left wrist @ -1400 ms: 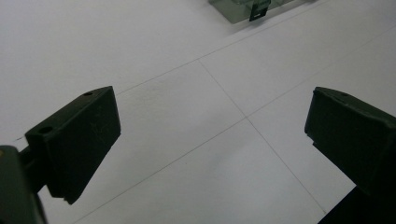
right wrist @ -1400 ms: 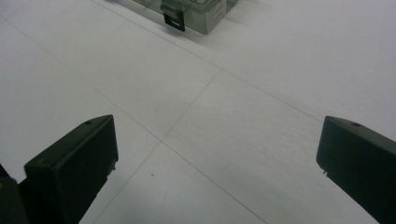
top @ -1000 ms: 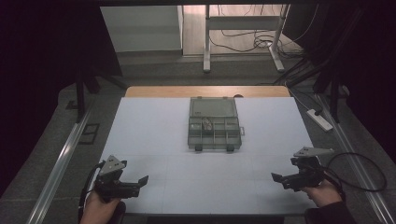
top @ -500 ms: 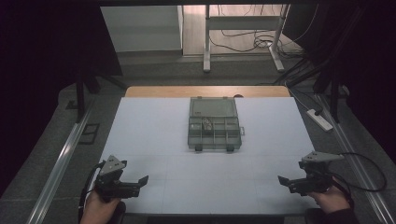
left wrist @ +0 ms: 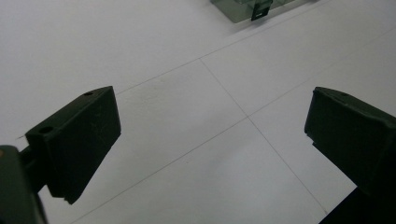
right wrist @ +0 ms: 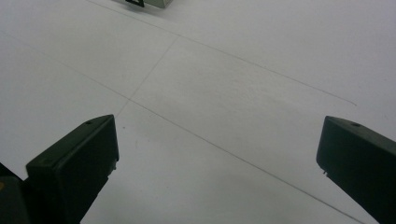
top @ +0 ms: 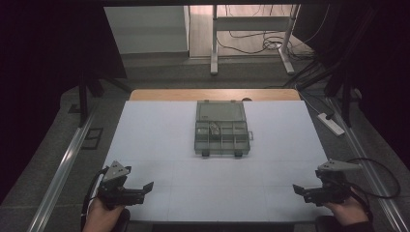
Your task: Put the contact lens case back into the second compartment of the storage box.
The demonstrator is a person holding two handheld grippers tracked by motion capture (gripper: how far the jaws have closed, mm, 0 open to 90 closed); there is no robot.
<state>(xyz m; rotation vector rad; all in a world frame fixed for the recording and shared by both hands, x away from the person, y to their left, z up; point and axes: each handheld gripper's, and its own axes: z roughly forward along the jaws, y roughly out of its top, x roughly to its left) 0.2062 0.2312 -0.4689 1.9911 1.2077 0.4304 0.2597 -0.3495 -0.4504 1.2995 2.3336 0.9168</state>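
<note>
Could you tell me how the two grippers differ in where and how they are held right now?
The left gripper sits at the table's near-left corner, jaws pointing right; the right gripper sits at the near-right corner, jaws pointing left. The right gripper's cable loops wide off the table edge; the left gripper's hugs the hand. Both are open, empty, and well short of the case.

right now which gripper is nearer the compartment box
Left, slightly. The left gripper sits near-left of the box; the right gripper sits near-right, both apart from it.
</note>
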